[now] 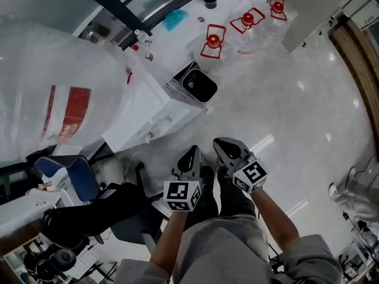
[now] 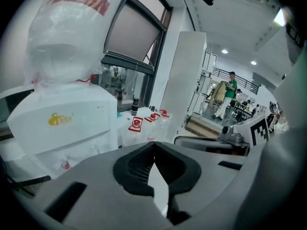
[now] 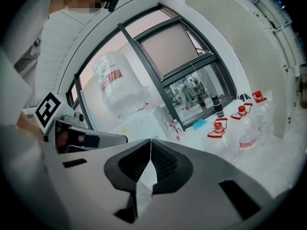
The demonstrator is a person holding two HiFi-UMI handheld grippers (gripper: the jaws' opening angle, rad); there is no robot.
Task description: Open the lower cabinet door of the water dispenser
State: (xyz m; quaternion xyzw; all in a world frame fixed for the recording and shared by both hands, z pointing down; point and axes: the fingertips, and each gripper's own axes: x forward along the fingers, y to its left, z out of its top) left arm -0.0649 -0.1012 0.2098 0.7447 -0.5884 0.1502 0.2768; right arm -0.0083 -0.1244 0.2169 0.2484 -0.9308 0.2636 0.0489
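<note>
water dispenser [image 1: 148,108] stands ahead to our left, under the big bottle [image 1: 53,93]; we cannot see its lower door yet. our left gripper [image 1: 192,156] and right gripper [image 1: 228,148] are both pressed together, empty and well short of it. we'd part one's jaws before reaching the door's edge.

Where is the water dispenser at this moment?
In the head view the white water dispenser stands left of centre, ahead of the left gripper, with red-capped bottles on the floor beyond it.
</note>
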